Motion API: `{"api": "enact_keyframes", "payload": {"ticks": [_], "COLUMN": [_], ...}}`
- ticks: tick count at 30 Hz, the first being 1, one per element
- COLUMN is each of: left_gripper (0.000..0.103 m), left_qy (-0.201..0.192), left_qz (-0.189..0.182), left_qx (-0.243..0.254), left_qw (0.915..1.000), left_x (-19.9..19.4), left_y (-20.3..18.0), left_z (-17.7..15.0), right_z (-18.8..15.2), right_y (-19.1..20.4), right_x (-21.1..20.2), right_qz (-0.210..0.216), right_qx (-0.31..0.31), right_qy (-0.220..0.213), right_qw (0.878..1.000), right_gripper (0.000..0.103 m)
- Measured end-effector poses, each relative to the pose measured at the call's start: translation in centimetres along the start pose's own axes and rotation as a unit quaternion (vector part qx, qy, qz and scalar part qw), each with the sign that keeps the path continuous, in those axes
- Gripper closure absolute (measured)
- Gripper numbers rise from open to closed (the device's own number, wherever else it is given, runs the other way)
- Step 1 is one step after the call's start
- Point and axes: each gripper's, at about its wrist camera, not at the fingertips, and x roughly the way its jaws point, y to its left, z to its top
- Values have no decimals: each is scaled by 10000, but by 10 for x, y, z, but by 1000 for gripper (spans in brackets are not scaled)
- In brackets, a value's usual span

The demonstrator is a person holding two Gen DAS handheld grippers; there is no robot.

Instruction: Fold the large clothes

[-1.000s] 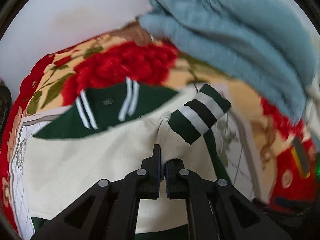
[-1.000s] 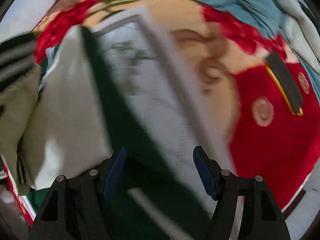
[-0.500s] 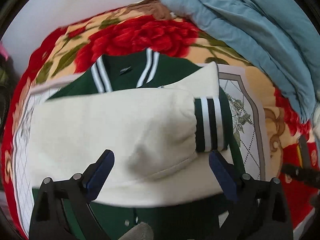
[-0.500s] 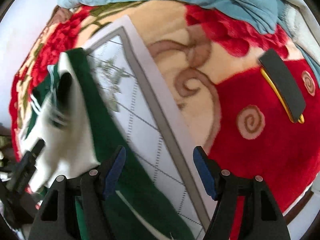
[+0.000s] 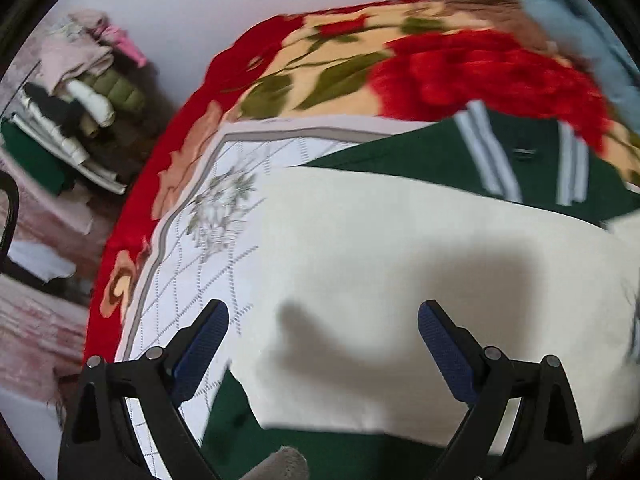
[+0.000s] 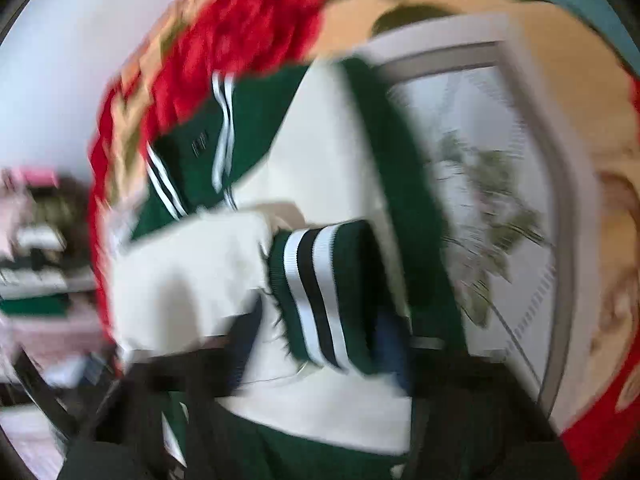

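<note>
A green varsity jacket with cream sleeves (image 5: 400,240) lies on a white quilted mat (image 5: 208,216) on the bed. Its striped collar (image 5: 520,160) is at the far side. A cream sleeve is folded across the body. My left gripper (image 5: 320,332) is open and empty, hovering over the cream sleeve. In the blurred right wrist view, my right gripper (image 6: 320,340) sits around the striped green cuff (image 6: 320,296) of the sleeve, with the fingers on either side of it; the blur hides whether they grip.
A red floral blanket (image 5: 440,64) covers the bed. A blue-grey duvet (image 5: 592,40) lies at the far right. A pile of folded clothes (image 5: 68,92) sits off the bed to the left, by the white wall.
My left gripper let go of the sleeve, opened, and swung left. My right gripper swung left from the mat's edge onto the striped cuff.
</note>
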Motion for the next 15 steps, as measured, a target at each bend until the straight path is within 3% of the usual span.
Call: {"api": "enact_keyframes", "payload": {"ticks": [3, 6, 7, 8, 9, 11, 15], "left_gripper": [6, 6, 6, 6, 6, 6, 6], "left_qy": [167, 414, 431, 421, 398, 384, 674], "left_qz": [178, 9, -116, -214, -305, -503, -730], "left_qx": [13, -68, -63, -37, 3, 205, 716], "left_qw": [9997, 9991, 9990, 9989, 9987, 9978, 9925], "left_x": [20, 21, 11, 0, -11, -38, -50], "left_y": [3, -1, -5, -10, -15, -34, -84], "left_z": [-1, -7, -12, -19, -23, -46, -88], "right_z": [0, -5, -13, -21, -31, -56, -93], "right_y": [-14, -30, -32, -34, -35, -35, -27], "right_x": [1, -10, -21, -31, -40, -48, -22], "right_qz": [-373, -87, -92, -282, -440, -704, -1026], "right_qx": [209, 313, 236, 125, -7, -363, -959], "right_qy": [-104, 110, 118, 51, -7, 188, 769], "right_qw": [9990, 9994, 9996, 9995, 9990, 9967, 9871], "right_gripper": [101, 95, 88, 70, 60, 58, 58]}}
